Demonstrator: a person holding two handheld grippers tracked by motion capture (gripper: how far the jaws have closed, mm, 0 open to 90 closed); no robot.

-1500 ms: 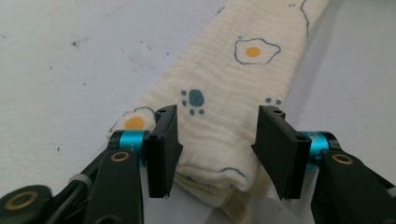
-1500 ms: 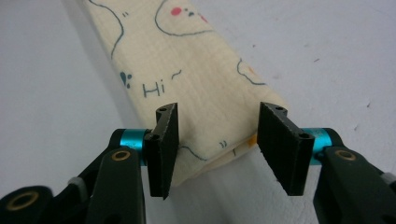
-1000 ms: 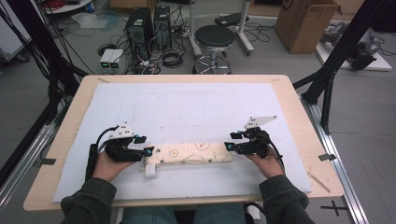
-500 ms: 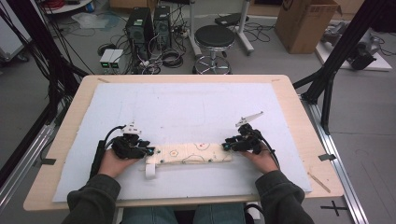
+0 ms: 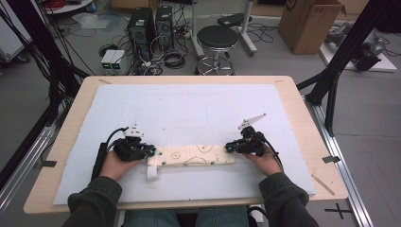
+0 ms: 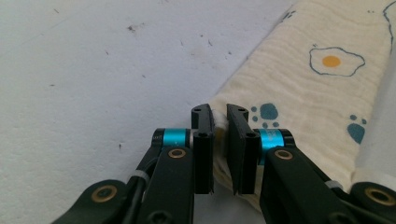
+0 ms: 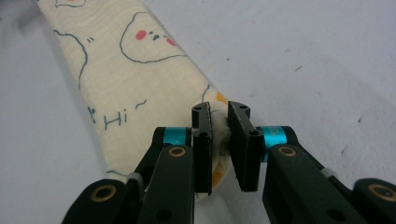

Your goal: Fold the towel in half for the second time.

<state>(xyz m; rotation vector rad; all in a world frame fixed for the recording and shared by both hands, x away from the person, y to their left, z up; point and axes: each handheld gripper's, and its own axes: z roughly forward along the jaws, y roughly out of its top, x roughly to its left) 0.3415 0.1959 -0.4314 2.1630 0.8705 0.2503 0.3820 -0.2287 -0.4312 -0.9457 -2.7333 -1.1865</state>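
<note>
A folded cream cloth (image 5: 194,155) printed with fried eggs and small faces lies as a long strip near the table's front. My left gripper (image 5: 152,151) is at its left end and my right gripper (image 5: 228,147) at its right end. In the left gripper view the cloth (image 6: 303,93) has its corner pinched by that gripper (image 6: 219,112), whose jaws have just been closing. The right gripper view shows the cloth (image 7: 135,79) with its end squeezed the same way by that gripper (image 7: 220,109), whose jaws have also just been closing.
A pale blue-white mat (image 5: 189,109) covers the wooden table (image 5: 302,118). A white tab (image 5: 152,171) hangs from the cloth's front left. Beyond the table stand a black stool (image 5: 216,38), computer towers (image 5: 142,28) and a cardboard box (image 5: 309,23).
Both grippers' jaws have narrowed onto the two ends of the cloth. The hands have stayed about where they were, and the cloth has not shifted.
</note>
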